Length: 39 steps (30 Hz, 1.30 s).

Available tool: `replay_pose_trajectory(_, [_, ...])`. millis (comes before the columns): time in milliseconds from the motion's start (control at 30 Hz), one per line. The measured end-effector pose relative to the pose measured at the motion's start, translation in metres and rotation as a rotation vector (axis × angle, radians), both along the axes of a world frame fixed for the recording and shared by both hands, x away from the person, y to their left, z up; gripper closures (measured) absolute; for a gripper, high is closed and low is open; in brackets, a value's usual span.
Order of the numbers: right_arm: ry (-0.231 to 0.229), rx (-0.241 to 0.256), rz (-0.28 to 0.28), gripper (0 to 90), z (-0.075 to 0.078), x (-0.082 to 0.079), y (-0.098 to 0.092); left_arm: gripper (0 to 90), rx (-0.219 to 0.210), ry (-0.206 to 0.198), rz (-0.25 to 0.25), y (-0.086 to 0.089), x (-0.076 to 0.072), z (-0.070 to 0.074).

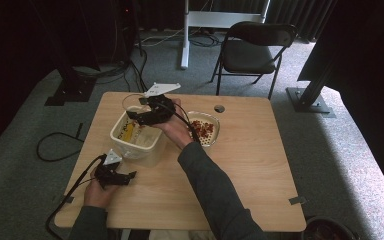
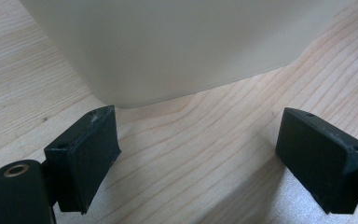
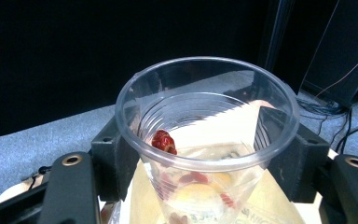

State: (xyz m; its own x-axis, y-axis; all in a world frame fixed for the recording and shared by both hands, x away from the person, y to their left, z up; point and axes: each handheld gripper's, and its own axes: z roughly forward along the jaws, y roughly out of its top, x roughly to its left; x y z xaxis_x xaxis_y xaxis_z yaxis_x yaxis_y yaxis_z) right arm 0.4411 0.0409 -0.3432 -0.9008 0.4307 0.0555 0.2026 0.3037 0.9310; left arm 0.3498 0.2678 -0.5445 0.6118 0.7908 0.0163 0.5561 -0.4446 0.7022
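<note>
Your right claw (image 3: 200, 158) is clamped on a clear plastic cup (image 3: 205, 140), one jaw on each side of its wall. In the right gripper view one red dried fruit (image 3: 164, 141) sticks to the inside wall of the cup, and a few more red pieces lie near its bottom. In the high view you hold this cup (image 1: 132, 102) above the far side of the white tub (image 1: 135, 137), which stands on the tabletop (image 1: 250, 170). Inside the tub there is a yellow packet (image 1: 125, 131). Just to the right of the tub stands a bowl (image 1: 202, 129) with red dried fruits in it.

Your left claw (image 2: 196, 154) has its jaws wide apart and holds nothing. It rests low over the tabletop, just in front of the near wall of the tub (image 2: 182, 46). In the high view your left claw (image 1: 127, 176) is near the front left corner of the tub
</note>
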Motion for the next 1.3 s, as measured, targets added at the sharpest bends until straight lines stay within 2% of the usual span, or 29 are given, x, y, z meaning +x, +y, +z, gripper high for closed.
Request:
replay_pose_trajectory(733, [0.028, -0.002, -0.014, 29.4, -0.006, 0.011, 0.015, 13.6, -0.003, 0.001, 0.000, 0.000, 0.000, 0.000])
replay_pose_trajectory(833, [0.031, -0.011, -0.039, 28.6, -0.007, 0.012, 0.016, 13.6, -0.003, 0.001, 0.001, 0.000, 0.000, 0.000])
replay_pose_trajectory(967, [0.033, -0.021, -0.032, 29.8, -0.009, 0.012, 0.019, 13.6, -0.003, 0.001, 0.001, 0.000, 0.000, 0.000])
replay_pose_trajectory(1167, [0.040, -0.011, -0.015, 29.3, -0.009, 0.012, 0.022, 13.6, -0.003, 0.001, 0.000, 0.000, 0.000, 0.000])
replay_pose_trajectory(1300, [0.040, 0.008, -0.005, 25.0, -0.009, 0.012, 0.023, 13.6, -0.003, 0.001, 0.000, 0.000, 0.000, 0.000])
